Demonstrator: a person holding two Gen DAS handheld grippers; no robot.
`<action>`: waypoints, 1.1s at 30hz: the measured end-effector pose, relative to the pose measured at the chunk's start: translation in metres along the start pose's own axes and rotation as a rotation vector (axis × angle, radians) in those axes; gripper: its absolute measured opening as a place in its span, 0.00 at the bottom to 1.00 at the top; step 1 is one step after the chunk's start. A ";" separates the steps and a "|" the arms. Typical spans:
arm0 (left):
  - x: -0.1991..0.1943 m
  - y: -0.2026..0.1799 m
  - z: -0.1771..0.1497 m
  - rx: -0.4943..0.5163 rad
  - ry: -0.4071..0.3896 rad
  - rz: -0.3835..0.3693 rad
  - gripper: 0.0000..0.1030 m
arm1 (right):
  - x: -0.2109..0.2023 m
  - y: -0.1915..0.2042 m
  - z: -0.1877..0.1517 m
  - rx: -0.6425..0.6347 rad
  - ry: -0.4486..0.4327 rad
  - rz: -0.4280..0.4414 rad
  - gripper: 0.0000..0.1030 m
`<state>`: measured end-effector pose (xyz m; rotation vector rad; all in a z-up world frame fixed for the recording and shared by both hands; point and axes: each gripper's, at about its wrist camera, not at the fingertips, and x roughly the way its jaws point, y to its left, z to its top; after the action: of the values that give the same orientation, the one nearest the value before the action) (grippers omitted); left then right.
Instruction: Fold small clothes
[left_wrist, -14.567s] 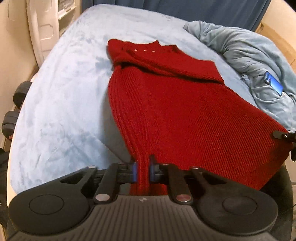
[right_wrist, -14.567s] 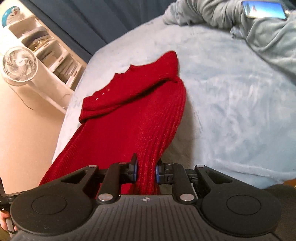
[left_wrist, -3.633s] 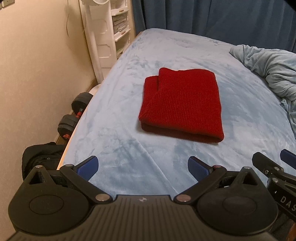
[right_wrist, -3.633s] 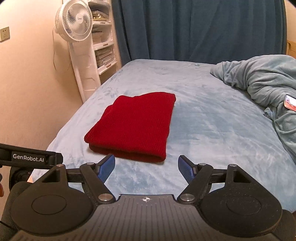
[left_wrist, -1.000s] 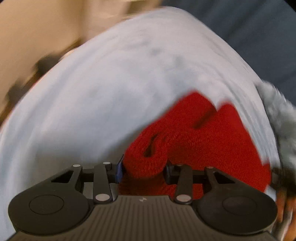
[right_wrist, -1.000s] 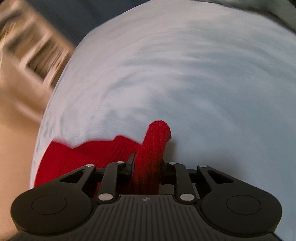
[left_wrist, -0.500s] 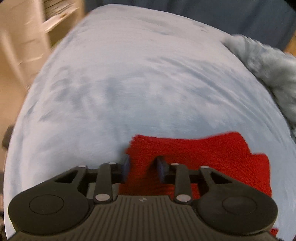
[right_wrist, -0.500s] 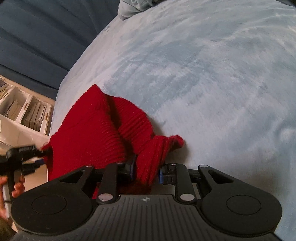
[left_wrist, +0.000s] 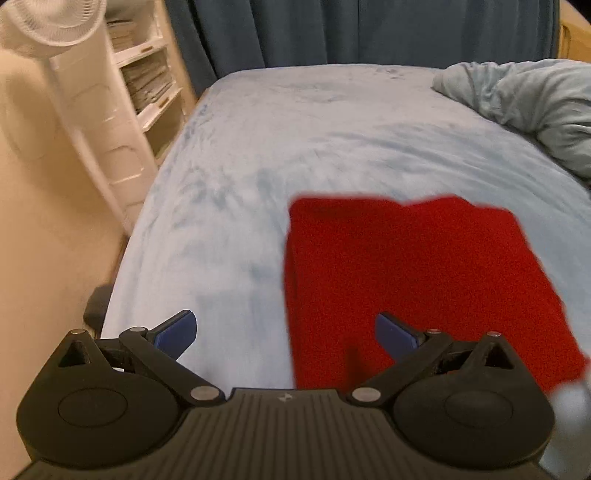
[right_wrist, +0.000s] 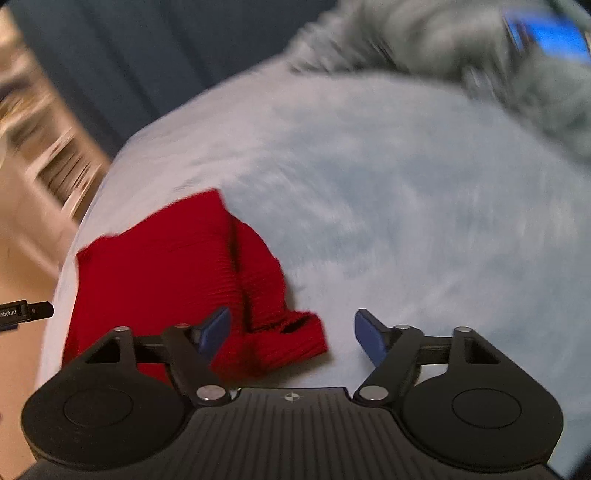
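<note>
Both spread, left gripper (left_wrist: 286, 332) and right gripper (right_wrist: 291, 332) holding nothing; loose corner of red knit garment (right_wrist: 288, 332) on the bed (right_wrist: 406, 221) likely to unfold if snagged.

The bed (left_wrist: 332, 122) is covered with a pale blue plush sheet, its nap brushed into darker and lighter streaks. A folded red knit garment (left_wrist: 413, 280) lies flat on it, toward the near edge and to the right of the middle in the left wrist view; in the right wrist view its near corner (right_wrist: 280, 343) is loosely bunched, with layers showing at the edge. Along the far right side a rumpled grey-blue blanket (left_wrist: 524, 99) is heaped on the bed, well apart from the garment. A phone with a lit blue screen (right_wrist: 550, 35) rests on the blanket, blurred.
</note>
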<state>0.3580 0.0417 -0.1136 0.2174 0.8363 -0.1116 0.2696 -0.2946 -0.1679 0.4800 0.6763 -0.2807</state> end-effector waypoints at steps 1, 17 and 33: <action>-0.016 -0.005 -0.015 -0.018 0.000 -0.001 1.00 | -0.013 0.004 -0.001 -0.055 -0.029 -0.004 0.79; -0.185 -0.064 -0.103 -0.087 0.000 0.102 1.00 | -0.137 0.050 -0.042 -0.338 -0.089 0.009 0.89; -0.233 -0.070 -0.108 -0.119 -0.035 0.081 1.00 | -0.185 0.062 -0.046 -0.348 -0.136 0.068 0.90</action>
<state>0.1116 0.0023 -0.0203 0.1366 0.7958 0.0100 0.1313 -0.2008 -0.0572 0.1491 0.5600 -0.1256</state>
